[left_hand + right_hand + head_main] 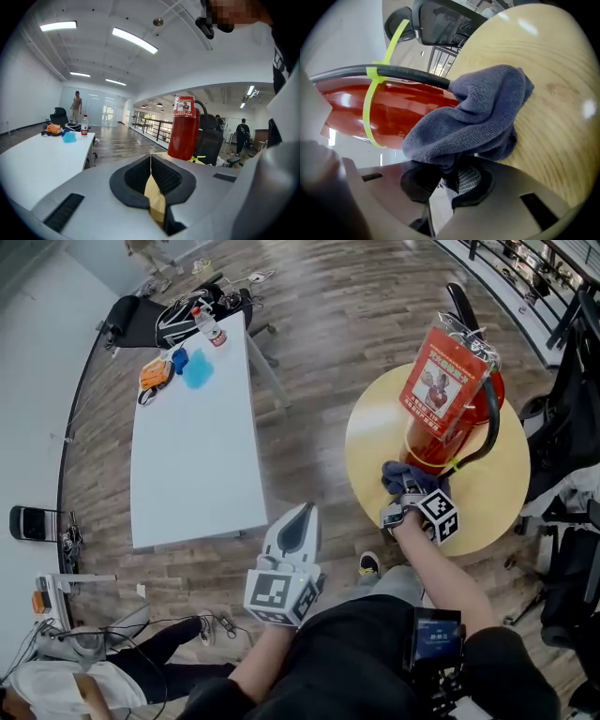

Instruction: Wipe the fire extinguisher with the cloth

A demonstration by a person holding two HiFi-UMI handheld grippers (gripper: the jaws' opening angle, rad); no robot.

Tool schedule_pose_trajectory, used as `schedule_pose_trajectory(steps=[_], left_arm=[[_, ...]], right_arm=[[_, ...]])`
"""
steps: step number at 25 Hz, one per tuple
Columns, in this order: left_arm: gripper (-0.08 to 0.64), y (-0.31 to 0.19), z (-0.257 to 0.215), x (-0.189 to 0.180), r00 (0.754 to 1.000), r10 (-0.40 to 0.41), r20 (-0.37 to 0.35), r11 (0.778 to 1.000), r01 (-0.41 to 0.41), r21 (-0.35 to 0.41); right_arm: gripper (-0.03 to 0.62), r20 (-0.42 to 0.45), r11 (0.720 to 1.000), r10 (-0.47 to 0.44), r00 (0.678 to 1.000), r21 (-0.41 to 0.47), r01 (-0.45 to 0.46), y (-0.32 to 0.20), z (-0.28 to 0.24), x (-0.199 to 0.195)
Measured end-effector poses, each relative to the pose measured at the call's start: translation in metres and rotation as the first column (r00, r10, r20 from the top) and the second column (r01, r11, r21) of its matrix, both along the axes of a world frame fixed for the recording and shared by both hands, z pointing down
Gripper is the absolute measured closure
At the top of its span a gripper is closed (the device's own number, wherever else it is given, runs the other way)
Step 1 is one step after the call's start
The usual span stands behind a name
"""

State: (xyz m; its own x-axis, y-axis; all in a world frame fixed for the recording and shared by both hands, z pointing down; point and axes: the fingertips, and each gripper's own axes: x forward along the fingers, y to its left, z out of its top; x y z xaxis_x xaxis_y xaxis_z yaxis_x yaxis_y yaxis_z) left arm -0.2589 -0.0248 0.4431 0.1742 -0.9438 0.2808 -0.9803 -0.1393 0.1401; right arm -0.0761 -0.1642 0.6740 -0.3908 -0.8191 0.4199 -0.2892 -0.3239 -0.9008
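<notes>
A red fire extinguisher (448, 409) stands on a round wooden table (506, 493), with a black hose (486, 432) and a red tag at its top. My right gripper (405, 512) is shut on a dark blue cloth (403, 479), which is pressed against the lower side of the cylinder. In the right gripper view the cloth (478, 117) lies against the red body (370, 112), under the hose (384, 72) and a yellow zip tie (369, 103). My left gripper (298, 526) hangs shut and empty, off to the left of the round table. The extinguisher (184, 129) shows ahead of it.
A long white table (197, 442) stands to the left with a water bottle (210, 329), an orange item and a blue item (198, 369). Black chairs and a railing stand at the right. A seated person (112, 671) is at the lower left. Other people stand far off in the left gripper view.
</notes>
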Motion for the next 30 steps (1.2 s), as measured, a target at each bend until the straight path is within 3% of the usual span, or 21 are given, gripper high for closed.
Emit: schedule_pose_trajectory(steps=[8,12,17,20,24,30], left_arm=[[0.537,-0.002,-0.009,0.007,1.0,0.016,-0.009,0.999,-0.015,0.035],[0.537,-0.003,-0.015,0.011,1.0,0.023,-0.016,0.998,-0.022,0.06],[0.537,-0.001,-0.021,0.014,0.999,0.032,-0.022,0.996,-0.03,0.084],[0.537,-0.001,-0.02,0.007,0.999,0.019,-0.027,0.996,-0.017,0.082],[0.537,-0.002,-0.015,0.006,1.0,0.001,-0.027,0.998,0.0,0.069],[0.537,-0.001,-0.009,0.004,1.0,-0.015,-0.02,0.999,0.016,0.039]], right_arm=[[0.522,0.224,0.986,-0.009,0.974,0.166,-0.029,-0.026,-0.134,-0.038],[0.522,0.348,0.947,-0.048,0.936,0.314,-0.068,-0.034,-0.225,-0.046],[0.522,0.478,0.887,-0.083,0.874,0.435,-0.153,-0.031,-0.293,-0.043],[0.522,0.499,0.849,-0.106,0.86,0.495,-0.183,-0.028,-0.315,-0.042],[0.522,0.469,0.835,-0.105,0.877,0.521,-0.179,-0.031,-0.311,-0.04],[0.522,0.351,0.883,-0.021,0.936,0.446,-0.147,-0.05,-0.248,-0.045]])
